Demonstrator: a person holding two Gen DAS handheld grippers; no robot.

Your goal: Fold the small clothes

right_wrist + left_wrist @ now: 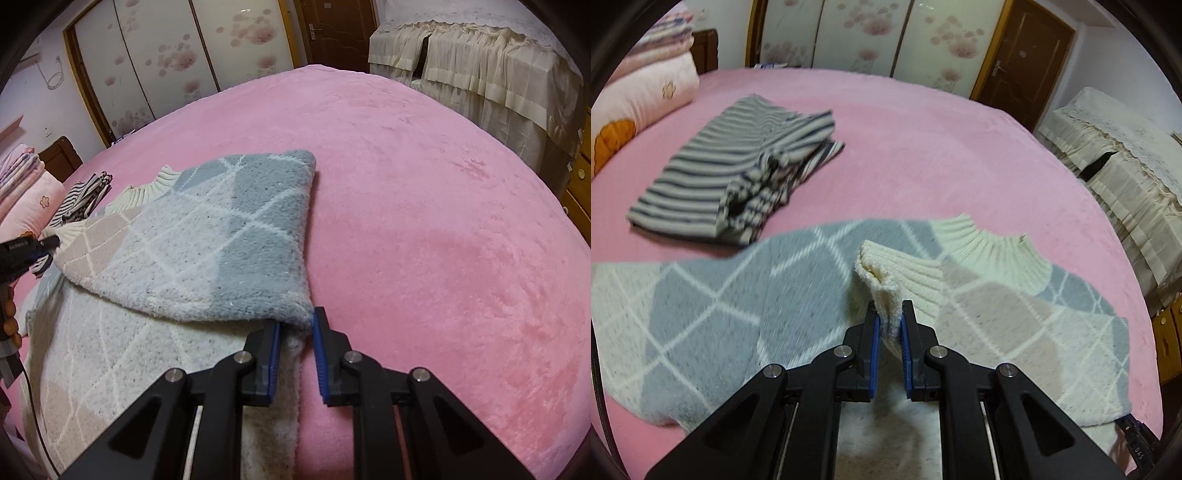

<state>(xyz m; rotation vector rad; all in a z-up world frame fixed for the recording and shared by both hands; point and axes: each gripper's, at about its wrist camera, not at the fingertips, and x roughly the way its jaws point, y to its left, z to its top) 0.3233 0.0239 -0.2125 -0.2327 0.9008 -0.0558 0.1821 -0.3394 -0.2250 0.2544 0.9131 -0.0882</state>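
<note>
On the bed (424, 184): one diamond-knit sweater (713, 310) spread wide ahead of both grippers, one folded striped garment (731, 173) beyond; left gripper (890, 321) clenched on its cream cuff (886, 280), right gripper (295, 326) nipping the folded-over corner (291, 314), both equally near.

Sweater (798, 291): grey, beige and cream diamond pattern crossed by white lines; collar (990, 247) and cuff (886, 273) cream, ribbed. Folded garment (731, 173): dark grey and off-white stripes. Bed cover (424, 206): plain pink. Pillow (646, 92): pale pink with a small flower motif. Wardrobe doors (864, 33): pale with pink blossom print, wood-brown frames. Gripper pads (874, 354): blue on black.
</note>
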